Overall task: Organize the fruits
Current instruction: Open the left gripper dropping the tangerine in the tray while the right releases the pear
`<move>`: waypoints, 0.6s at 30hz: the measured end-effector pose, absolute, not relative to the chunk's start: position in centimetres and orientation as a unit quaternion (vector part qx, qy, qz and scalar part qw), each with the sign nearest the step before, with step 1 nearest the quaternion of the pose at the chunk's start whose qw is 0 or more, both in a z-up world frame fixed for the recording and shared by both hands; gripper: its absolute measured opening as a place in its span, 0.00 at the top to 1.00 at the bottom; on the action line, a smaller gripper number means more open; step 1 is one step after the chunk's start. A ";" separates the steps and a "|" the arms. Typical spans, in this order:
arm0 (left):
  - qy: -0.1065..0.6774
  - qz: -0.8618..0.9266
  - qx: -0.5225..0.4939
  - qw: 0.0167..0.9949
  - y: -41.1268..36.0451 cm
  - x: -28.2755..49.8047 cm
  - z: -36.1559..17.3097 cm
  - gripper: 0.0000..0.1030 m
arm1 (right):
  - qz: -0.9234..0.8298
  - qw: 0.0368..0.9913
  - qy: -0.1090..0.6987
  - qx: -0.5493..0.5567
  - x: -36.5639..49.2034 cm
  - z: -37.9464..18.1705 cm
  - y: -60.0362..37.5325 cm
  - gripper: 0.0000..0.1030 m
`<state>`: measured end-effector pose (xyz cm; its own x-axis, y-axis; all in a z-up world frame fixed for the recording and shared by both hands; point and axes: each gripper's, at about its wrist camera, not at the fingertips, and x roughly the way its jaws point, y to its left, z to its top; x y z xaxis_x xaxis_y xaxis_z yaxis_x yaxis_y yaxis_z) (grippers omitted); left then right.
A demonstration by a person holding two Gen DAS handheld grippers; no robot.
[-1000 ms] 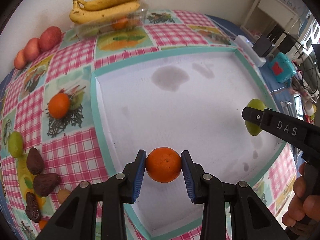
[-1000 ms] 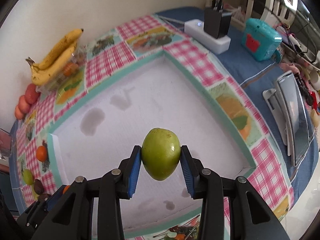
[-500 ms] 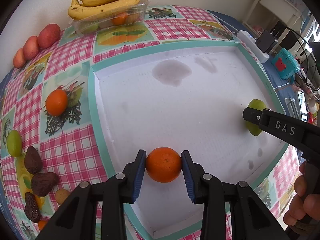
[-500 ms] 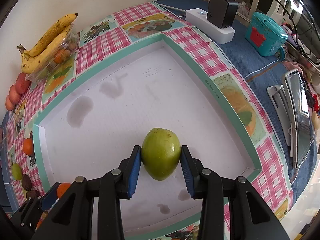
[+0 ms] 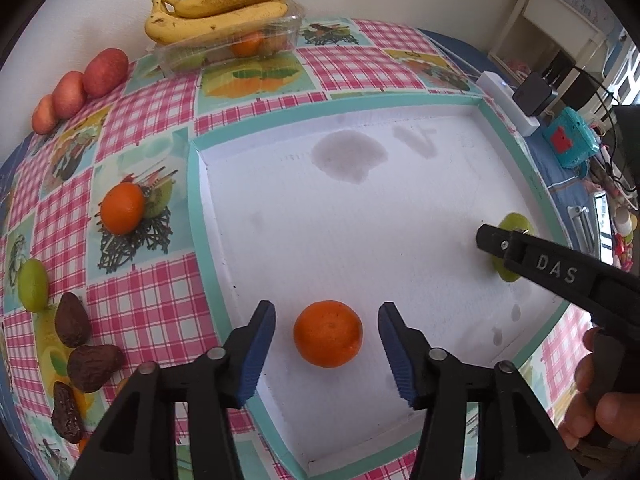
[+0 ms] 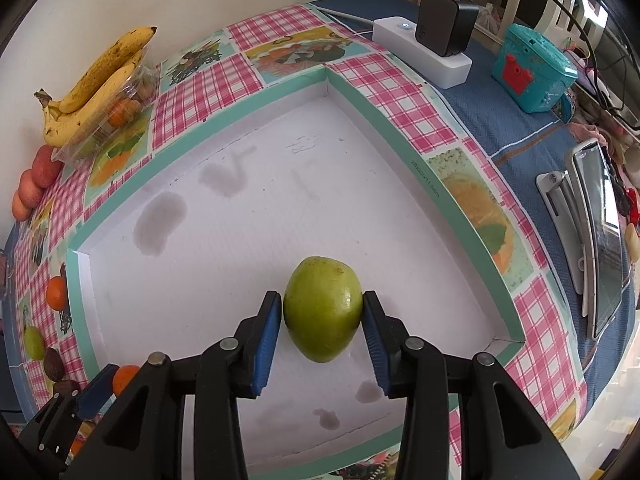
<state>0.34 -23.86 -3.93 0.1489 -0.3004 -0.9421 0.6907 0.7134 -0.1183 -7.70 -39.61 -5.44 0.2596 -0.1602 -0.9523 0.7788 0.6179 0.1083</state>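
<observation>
An orange point(image 5: 328, 333) lies on the white floor of the shallow teal-rimmed tray point(image 5: 360, 208), between the spread jaws of my open left gripper point(image 5: 327, 354); the pads do not touch it. My right gripper point(image 6: 322, 326) is shut on a green fruit point(image 6: 322, 313) low over the tray point(image 6: 280, 208) near its right corner. The right gripper and the green fruit point(image 5: 514, 226) also show in the left wrist view. The orange point(image 6: 125, 378) shows at the lower left of the right wrist view.
On the checked cloth left of the tray lie another orange point(image 5: 122, 208), a green fruit point(image 5: 32, 285), dark brown fruits point(image 5: 72, 325) and red fruits point(image 5: 105, 72). Bananas point(image 5: 224, 12) rest on a clear box at the back. A power strip point(image 6: 422, 53) and a phone stand point(image 6: 592, 240) are at the right.
My left gripper has opened and let go of the orange, which now rests on the tray floor. My right gripper has dropped lower over the tray, still holding the green fruit.
</observation>
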 end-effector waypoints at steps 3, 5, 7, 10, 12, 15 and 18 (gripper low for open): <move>0.551 -0.336 0.173 0.744 -23.6 0.4 -3.2 0.37 | -0.317 0.735 0.518 0.302 -7.7 -5.6 -39.5 0.45; 0.545 -0.333 0.172 0.749 -23.5 0.6 -2.7 0.30 | -0.316 0.738 0.515 0.301 -7.7 -5.5 -39.5 0.41; 0.536 -0.327 0.174 0.758 -23.1 0.8 -2.1 0.22 | -0.317 0.742 0.510 0.298 -7.7 -5.1 -39.5 0.31; 0.523 -0.310 0.170 0.776 -22.3 1.5 -1.2 0.15 | -0.319 0.753 0.500 0.286 -7.8 -4.3 -39.3 0.22; 0.516 -0.295 0.164 0.787 -21.5 2.2 -0.8 0.10 | -0.321 0.758 0.493 0.280 -7.8 -3.9 -39.3 0.19; 0.501 -0.269 0.154 0.808 -20.0 3.4 0.0 0.04 | -0.321 0.767 0.483 0.276 -8.0 -3.3 -39.2 0.17; 0.491 -0.245 0.137 0.825 -18.0 4.8 0.6 0.00 | -0.322 0.776 0.466 0.277 -8.2 -2.8 -39.1 0.07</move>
<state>4.83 -18.02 0.63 0.3976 -0.2684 -0.8774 0.5381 0.8427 -0.0140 -8.21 -39.13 -2.76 0.3587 -0.2410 -0.9018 0.7578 0.6393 0.1306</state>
